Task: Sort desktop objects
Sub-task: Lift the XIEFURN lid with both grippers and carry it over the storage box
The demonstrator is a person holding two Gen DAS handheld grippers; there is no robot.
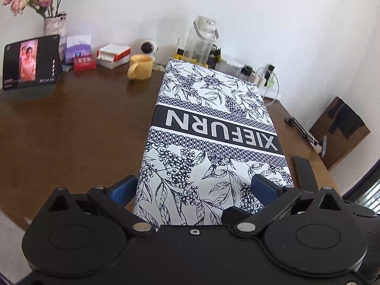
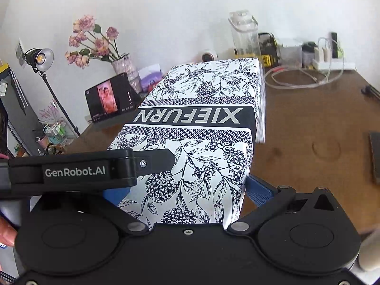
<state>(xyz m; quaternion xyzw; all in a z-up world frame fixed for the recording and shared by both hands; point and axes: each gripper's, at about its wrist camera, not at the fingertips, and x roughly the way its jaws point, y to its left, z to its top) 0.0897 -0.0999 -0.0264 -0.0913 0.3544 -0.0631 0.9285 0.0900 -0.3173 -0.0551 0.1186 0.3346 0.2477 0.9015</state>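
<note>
So on the far left at about 10 o'clock in the left wrist view there's a tablet [image 1: 32,63] propped up playing a video, with a vase of pink roses [image 1: 55,25] behind it. Moving right along the back edge of the brown table [image 1: 78,128]: a purple tissue pack [image 1: 78,48], a red and white box [image 1: 113,55], a yellow mug [image 1: 140,67] at roughly 11, then a clear water bottle [image 1: 201,39] at 12.

The main thing is the big floral XIEFURN box [image 1: 211,137], lying flat and running from dead centre up toward 12 to 1 o'clock. The left gripper [image 1: 193,190] is spread wide around its near end: one blue pad sits off the left edge, the other over the top near the right edge. Can't tell if it's actually squeezing.

In the right wrist view, the right gripper [image 2: 187,192] also straddles the box's near end, pads wide on both sides; grip unclear. The left tool crosses in from 9 o'clock.
</note>
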